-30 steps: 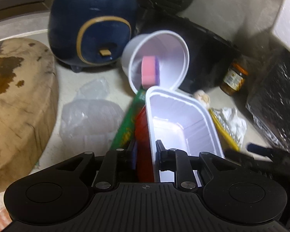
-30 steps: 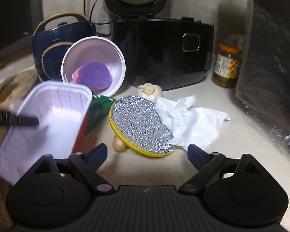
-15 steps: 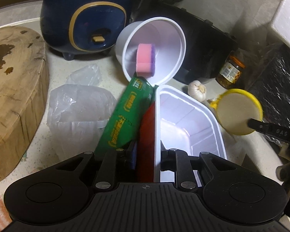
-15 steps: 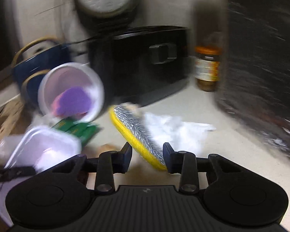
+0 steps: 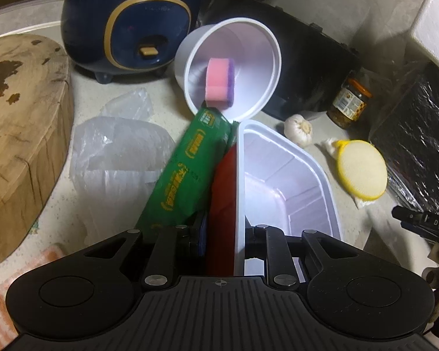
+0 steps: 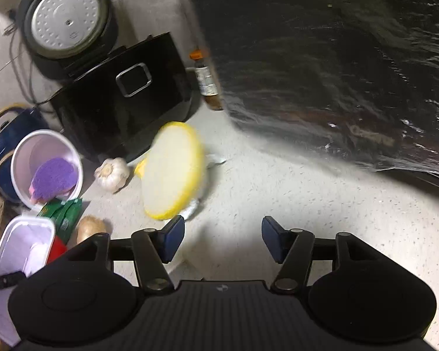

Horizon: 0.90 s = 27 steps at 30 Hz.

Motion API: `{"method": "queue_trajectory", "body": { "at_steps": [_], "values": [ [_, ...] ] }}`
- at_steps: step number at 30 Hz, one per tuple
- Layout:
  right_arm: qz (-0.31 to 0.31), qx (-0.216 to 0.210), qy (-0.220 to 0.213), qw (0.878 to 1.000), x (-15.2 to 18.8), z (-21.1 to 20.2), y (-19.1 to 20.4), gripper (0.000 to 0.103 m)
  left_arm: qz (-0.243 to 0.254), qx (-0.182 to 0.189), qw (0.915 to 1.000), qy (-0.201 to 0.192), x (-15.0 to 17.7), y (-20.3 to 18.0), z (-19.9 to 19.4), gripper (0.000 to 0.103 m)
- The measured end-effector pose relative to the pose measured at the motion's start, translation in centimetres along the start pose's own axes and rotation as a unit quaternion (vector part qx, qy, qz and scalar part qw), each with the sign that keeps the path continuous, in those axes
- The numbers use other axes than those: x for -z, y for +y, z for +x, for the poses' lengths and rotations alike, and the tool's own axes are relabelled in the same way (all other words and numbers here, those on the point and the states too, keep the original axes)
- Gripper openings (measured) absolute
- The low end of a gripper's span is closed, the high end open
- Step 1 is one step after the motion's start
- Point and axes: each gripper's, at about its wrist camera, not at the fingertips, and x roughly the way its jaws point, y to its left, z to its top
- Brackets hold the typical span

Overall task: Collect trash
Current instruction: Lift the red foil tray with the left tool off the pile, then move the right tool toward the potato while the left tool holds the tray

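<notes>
White plastic tray (image 5: pixel 284 175), light and thin-walled, pinched at its near rim by left gripper (image 5: pixel 224 231). Yellow round pad (image 6: pixel 172 172) tipped on bench (image 6: pixel 307 204), just ahead of right gripper (image 6: pixel 223 239); jaws just opened, nothing between. Probably soft; best gripped at edge.

A pale speckled countertop (image 6: pixel 292 204) ran back to a light wall (image 6: pixel 149 3), brightly lit in front and dim behind. A black rice cooker (image 6: pixel 123 93) stood open beside a navy appliance (image 5: pixel 131 20), a thick wooden chopping block (image 5: pixel 20 134) lay at the left, and crinkled black plastic (image 6: pixel 336 58) covered the right.
</notes>
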Motion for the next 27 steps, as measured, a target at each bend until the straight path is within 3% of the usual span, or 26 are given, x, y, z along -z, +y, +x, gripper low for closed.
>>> {"method": "queue_trajectory", "body": {
  "at_steps": [4, 8, 14, 17, 22, 27],
  "values": [
    [-0.042, -0.015, -0.002, 0.999, 0.4, 0.2, 2.1, 0.067, 0.009, 0.002, 0.9999, 0.004, 0.2, -0.1, -0.3, 0.023],
    [-0.066, -0.022, -0.011, 0.998, -0.2, 1.2, 4.0, 0.069, 0.019, 0.010, 0.9998, 0.002, 0.4, -0.2, -1.0, 0.023],
    [-0.152, -0.064, -0.009, 0.986, -0.3, 1.9, 9.0, 0.073, 0.022, 0.017, 0.9983, -0.052, 0.3, -0.1, -3.8, 0.016],
    [-0.139, -0.089, 0.011, 0.986, 0.2, 3.1, 10.5, 0.073, 0.028, -0.005, 0.9973, -0.067, 0.0, 0.0, -4.6, 0.014],
    [-0.114, -0.102, 0.041, 0.987, 1.1, 5.4, 12.0, 0.073, -0.004, -0.028, 0.9976, -0.063, -0.2, 1.5, -4.8, 0.016],
    [-0.121, -0.114, 0.054, 0.985, 1.8, 6.8, 13.8, 0.070, -0.027, -0.032, 0.9972, -0.061, 0.1, 3.1, -5.2, 0.015]
  ]
}}
